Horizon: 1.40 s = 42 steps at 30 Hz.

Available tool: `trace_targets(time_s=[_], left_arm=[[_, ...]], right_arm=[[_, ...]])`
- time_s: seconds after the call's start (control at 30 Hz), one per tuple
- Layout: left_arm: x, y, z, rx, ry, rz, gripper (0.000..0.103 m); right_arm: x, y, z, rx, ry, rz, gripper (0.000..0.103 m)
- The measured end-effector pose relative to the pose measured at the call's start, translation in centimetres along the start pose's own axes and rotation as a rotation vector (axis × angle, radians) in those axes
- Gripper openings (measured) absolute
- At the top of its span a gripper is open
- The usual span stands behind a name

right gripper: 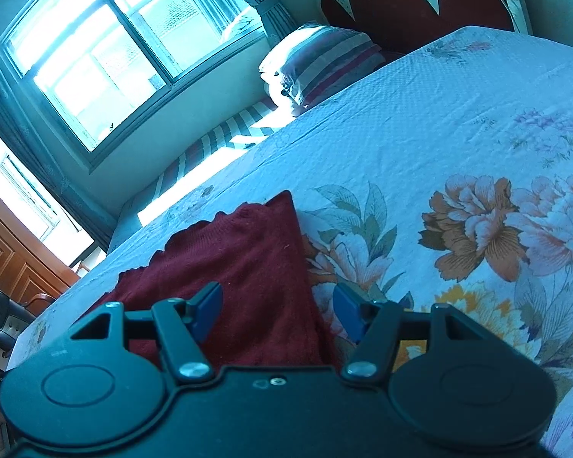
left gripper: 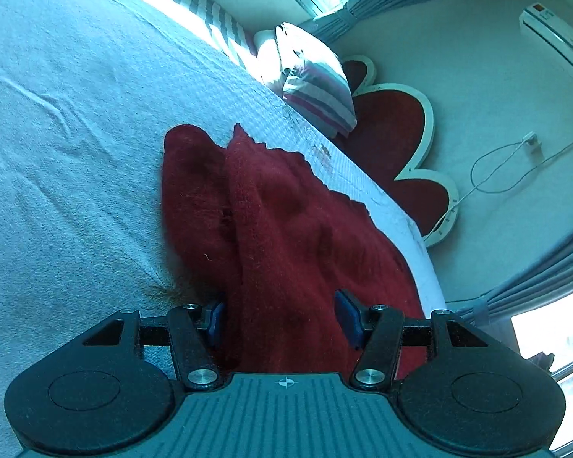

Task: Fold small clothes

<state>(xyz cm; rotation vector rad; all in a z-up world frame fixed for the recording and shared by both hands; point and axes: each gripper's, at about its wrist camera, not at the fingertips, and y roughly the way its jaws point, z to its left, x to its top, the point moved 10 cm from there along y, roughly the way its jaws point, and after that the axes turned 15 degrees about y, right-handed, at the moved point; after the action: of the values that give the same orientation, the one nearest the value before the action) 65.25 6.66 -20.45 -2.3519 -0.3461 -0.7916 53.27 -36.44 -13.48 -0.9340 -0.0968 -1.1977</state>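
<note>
A dark red knit garment [left gripper: 279,221] lies on the bed sheet [left gripper: 76,152], partly folded, with a sleeve-like flap at its left. My left gripper [left gripper: 280,318] is open, its blue pads [left gripper: 214,320] standing either side of the garment's near edge, cloth between them. In the right wrist view the same red garment [right gripper: 248,267] lies on the floral sheet [right gripper: 439,152] with a scalloped edge on its left side. My right gripper [right gripper: 277,311] is open over the garment's near right edge, and the cloth runs between its blue pads [right gripper: 206,315].
A striped pillow [left gripper: 317,80] lies at the head of the bed by a red heart-shaped headboard [left gripper: 393,141]. A striped blanket [right gripper: 217,145] lies along the far bed edge under the window [right gripper: 114,49]. A cable [left gripper: 515,168] hangs on the wall.
</note>
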Motion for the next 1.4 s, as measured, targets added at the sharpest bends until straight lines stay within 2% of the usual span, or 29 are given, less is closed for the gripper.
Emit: trace_targets(time_s=[0.13,0.3,0.33,0.37,0.53,0.7,0.83,1.0,1.1,1.33,1.37,1.4], left_arm=[[-0.3,-0.1,0.7,-0.006,-0.034,-0.019,0.048],[-0.1,0.4,0.8,0.011,-0.066,-0.023,0.048],[-0.2,0.5,0.7,0.017,-0.073,-0.028,0.044],[-0.2,0.6,0.9,0.031,-0.078,-0.028,0.025],[0.0,0.0,0.2,0.074,-0.084,-0.071,0.024],[4.2,0.2,-6.0,0.062,0.012,-0.106,0.023],[7.3,1.9,-11.5,0.086,0.102,-0.106,0.023],[8.6,6.0,-17.5,0.147,0.228,-0.042,0.023],[8.1,9.3,-20.4,0.225,0.308,0.017,0.023],[4.8,17.2,-25.4,0.299,0.401,0.162,0.023],[4.0,18.3,-25.8,0.321,0.429,0.201,0.024],[3.4,19.2,-26.3,0.337,0.455,0.225,0.029]], right_arm=[[0.5,-0.9,-0.1,-0.014,-0.025,-0.013,0.063],[1.4,-2.8,-1.2,-0.022,-0.013,-0.047,0.063],[1.5,-3.0,-1.5,-0.025,-0.005,-0.050,0.063],[1.6,-3.4,-2.0,-0.029,0.004,-0.055,0.063],[1.9,-5.3,-3.4,-0.041,0.018,-0.080,0.063],[2.7,-7.3,-5.4,-0.049,0.035,-0.106,0.063],[3.7,-7.6,-7.3,-0.047,0.053,-0.113,0.063],[6.3,-7.7,-10.9,-0.082,0.068,-0.160,0.063],[8.0,-7.5,-13.1,-0.077,0.058,-0.141,0.063],[10.4,-8.1,-17.0,-0.053,0.010,-0.078,0.063],[10.7,-8.3,-17.6,-0.052,0.012,-0.075,0.063],[11.0,-8.5,-18.3,-0.047,0.019,-0.068,0.063]])
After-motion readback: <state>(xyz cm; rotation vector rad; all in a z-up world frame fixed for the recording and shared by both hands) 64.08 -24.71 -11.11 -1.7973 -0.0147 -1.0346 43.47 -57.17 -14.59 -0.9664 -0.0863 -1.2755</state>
